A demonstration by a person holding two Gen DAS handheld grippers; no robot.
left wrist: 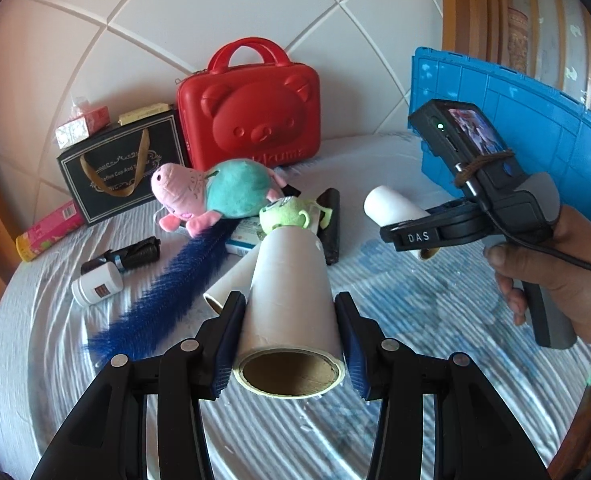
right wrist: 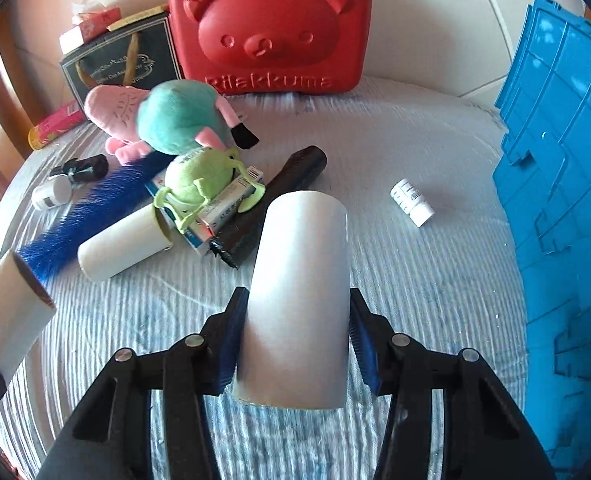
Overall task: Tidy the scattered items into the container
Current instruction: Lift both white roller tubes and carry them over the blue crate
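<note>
My left gripper point(left wrist: 289, 344) and right gripper point(right wrist: 293, 340) each clenched a light, crushable paper roll point(left wrist: 291, 312) mid-barrel (blue crate point(right wrist: 567, 200) at right).

Left tool point(left wrist: 289, 344): jaws part-closed, blue pads point(left wrist: 224, 344) pressed on both sides of a white roll point(left wrist: 291, 300), axis fwd along fingers. Right tool point(right wrist: 295, 344): same pose, pads point(right wrist: 228, 344) clamped on a second white roll point(right wrist: 301, 280). In left wrist view, right tool point(left wrist: 407, 236) seen side-on w/ person's right hand point(left wrist: 555, 276) wrapped round pistol-type handle, fingers curled at front.
</note>
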